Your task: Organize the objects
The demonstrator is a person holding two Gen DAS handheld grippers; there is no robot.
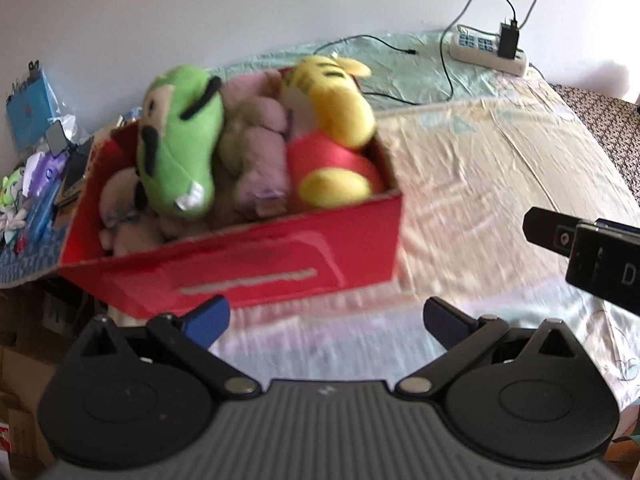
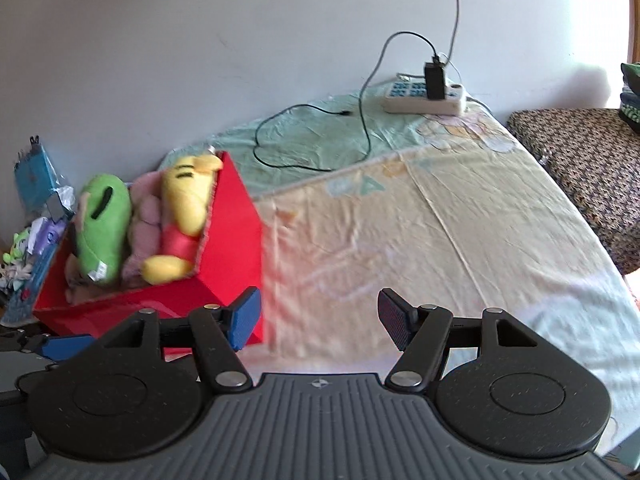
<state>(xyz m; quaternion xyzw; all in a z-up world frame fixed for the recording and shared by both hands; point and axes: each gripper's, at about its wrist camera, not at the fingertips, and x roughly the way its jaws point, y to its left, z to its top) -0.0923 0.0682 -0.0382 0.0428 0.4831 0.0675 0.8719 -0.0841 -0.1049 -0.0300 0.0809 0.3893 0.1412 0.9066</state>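
1. Red cardboard makes up the box (image 1: 248, 256) on the bed sheet (image 1: 480, 184), and everything here is placed against it. Left of the box lies a clutter of small packets and papers (image 1: 36, 176), blurred and too mixed to count.
2. Inside the box I count one green plush (image 1: 176, 136) toward its left end, a pinkish-grey plush (image 1: 256, 148) in the middle and one yellow plush with a red shirt (image 1: 336, 136) at its right end. A pale one lies low in the front left corner, so four toys at least; more may be buried.
3. The toys look light, soft and squashy, so a pinch on a limb or an ear should hold. The box seems stiff but thin-walled; I'd take it by a rim or a corner, as the glossy sides could slip.
4. Just in front of the box, the left gripper (image 1: 324, 320) hovers with its jaws spread wide, holding nothing.
5. Right of the box, the right gripper (image 2: 318, 316) is likewise released and empty.
6. Far right and behind the box, one white power strip (image 1: 488, 50) sits with one black charger plugged in.
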